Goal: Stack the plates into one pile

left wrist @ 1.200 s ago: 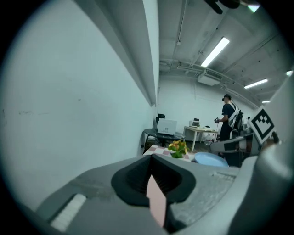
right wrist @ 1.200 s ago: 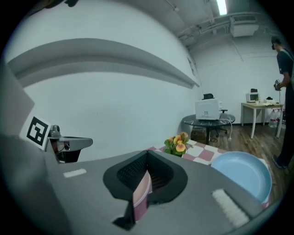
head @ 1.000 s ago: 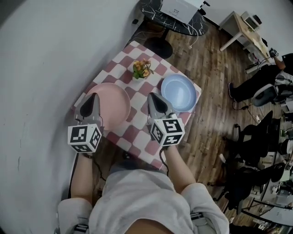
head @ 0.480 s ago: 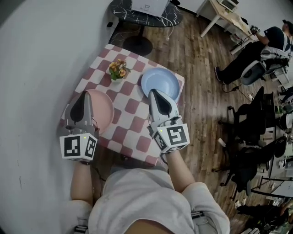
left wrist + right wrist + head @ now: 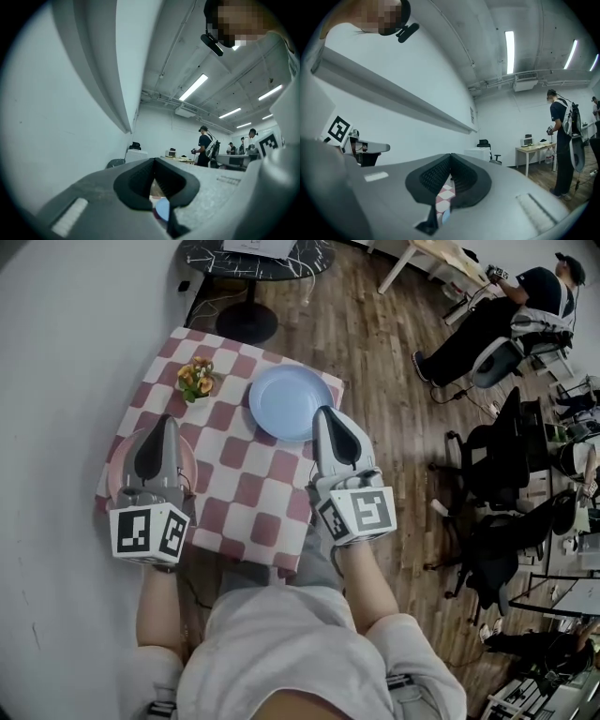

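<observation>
A light blue plate [image 5: 286, 401] lies at the far right of the pink-and-white checkered table [image 5: 246, 486]. A pink plate [image 5: 119, 463] lies at the near left, mostly covered by my left gripper [image 5: 162, 420], which hangs above it, shut and empty. My right gripper [image 5: 324, 412] is also shut and empty, its tip over the blue plate's right edge. In the left gripper view the shut jaws [image 5: 153, 164] leave a slit showing a bit of blue plate [image 5: 162, 209]. In the right gripper view the shut jaws [image 5: 451, 158] show checkered cloth [image 5: 444, 192] below.
A small pot of orange flowers [image 5: 195, 379] stands at the table's far left, beside the blue plate. A white wall runs along the left. A dark round table [image 5: 255, 255] stands beyond, on wooden floor. Office chairs [image 5: 492, 460] and a seated person [image 5: 487, 310] are at right.
The table has drifted left and shrunk in the head view as both grippers rose. The left gripper now covers most of the pink plate. Both stayed shut.
</observation>
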Tool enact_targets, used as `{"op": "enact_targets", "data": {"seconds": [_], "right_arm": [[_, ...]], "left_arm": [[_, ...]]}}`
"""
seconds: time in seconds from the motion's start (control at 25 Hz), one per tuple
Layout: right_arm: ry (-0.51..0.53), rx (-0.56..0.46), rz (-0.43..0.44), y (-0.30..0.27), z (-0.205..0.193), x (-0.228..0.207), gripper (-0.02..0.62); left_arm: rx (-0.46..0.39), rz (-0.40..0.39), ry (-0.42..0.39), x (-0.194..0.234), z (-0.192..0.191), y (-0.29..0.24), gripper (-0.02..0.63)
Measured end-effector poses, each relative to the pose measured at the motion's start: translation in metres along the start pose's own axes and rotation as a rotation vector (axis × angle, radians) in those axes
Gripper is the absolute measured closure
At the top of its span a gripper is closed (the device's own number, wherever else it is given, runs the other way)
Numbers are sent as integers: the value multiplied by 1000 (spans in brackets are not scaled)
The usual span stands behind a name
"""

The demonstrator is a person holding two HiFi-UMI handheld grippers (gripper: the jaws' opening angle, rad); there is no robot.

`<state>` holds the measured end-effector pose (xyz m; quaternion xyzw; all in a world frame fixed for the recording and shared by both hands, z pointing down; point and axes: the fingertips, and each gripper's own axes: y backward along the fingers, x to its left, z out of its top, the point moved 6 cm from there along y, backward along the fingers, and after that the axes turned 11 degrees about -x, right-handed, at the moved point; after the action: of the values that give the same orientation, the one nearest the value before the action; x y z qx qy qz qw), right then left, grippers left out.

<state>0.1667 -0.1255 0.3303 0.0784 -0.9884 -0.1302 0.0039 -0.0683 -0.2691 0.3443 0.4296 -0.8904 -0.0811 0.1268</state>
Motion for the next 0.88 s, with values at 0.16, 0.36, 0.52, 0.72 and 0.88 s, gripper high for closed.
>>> {"op": "enact_targets", "data": {"seconds": [0.16,0.36,0.52,0.72,0.88], "right_arm": [[-5,41,4,-2,-5,-34,592],[-38,146,55,-14,-31,-82,592],[-93,253,102,-29,-57,-117,592],[-152,393,139,-40,-99,-157,592],[-188,530,197,-47,-137,-180,591]], "left_arm": [[31,21,3,-18,-14,-18,600],[75,75,22,-45,-39,-43,600],[138,128,27,-61,-60,-62,600],[247,178,72,-82,-99,-83,588],[340,226,84,-93,-134,-97,569]]}}
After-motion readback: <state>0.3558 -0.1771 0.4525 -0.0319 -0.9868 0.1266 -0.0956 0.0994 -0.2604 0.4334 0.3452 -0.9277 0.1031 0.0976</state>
